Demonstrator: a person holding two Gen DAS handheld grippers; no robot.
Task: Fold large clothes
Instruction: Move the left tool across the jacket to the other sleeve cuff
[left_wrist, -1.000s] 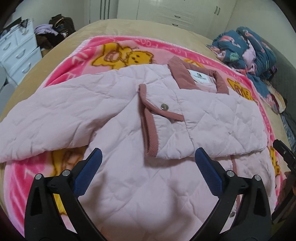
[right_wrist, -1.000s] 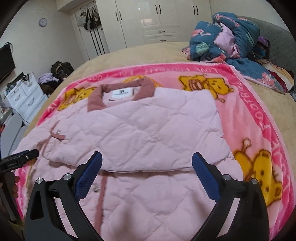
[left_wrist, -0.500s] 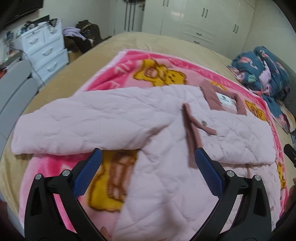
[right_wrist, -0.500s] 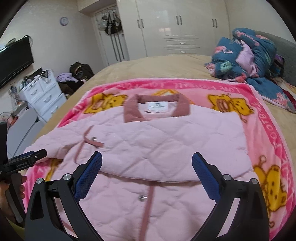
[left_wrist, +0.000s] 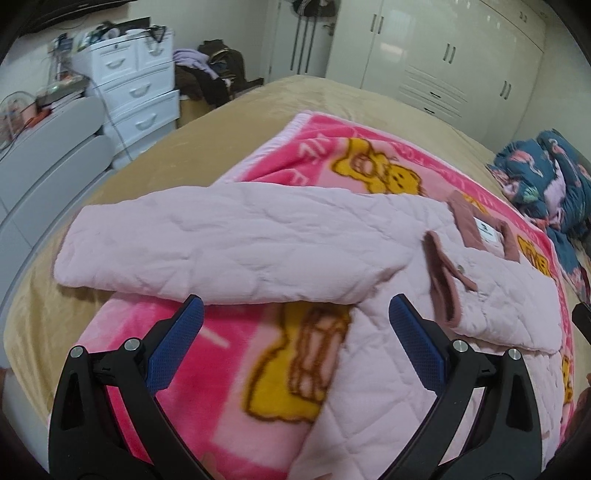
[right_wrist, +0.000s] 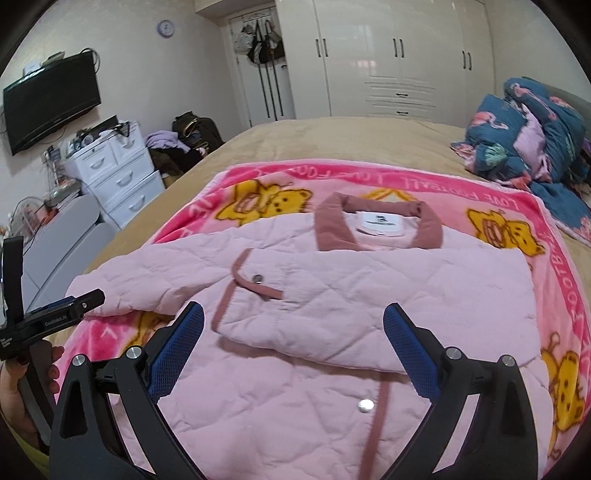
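A pale pink quilted jacket (right_wrist: 369, 295) with a dusty-rose collar lies on a pink cartoon blanket (right_wrist: 491, 192) on the bed. Its right sleeve is folded across the chest; its left sleeve (left_wrist: 229, 247) stretches out flat to the left, over the blanket's edge. My left gripper (left_wrist: 295, 317) is open and empty, just in front of that sleeve's near edge. My right gripper (right_wrist: 293, 325) is open and empty above the jacket's lower front, by the folded sleeve's cuff (right_wrist: 221, 317). The left gripper's body also shows in the right wrist view (right_wrist: 55, 317).
A heap of blue patterned bedding (right_wrist: 528, 133) lies at the bed's far right. A white drawer unit (left_wrist: 136, 96) and a grey bed frame (left_wrist: 48, 162) stand left of the bed. Wardrobes (right_wrist: 395, 55) line the back wall. Tan sheet (left_wrist: 229, 136) surrounds the blanket.
My left gripper has swung left from the jacket's chest to face the outstretched left sleeve. My right gripper has pulled back and risen a little. Both stayed open.
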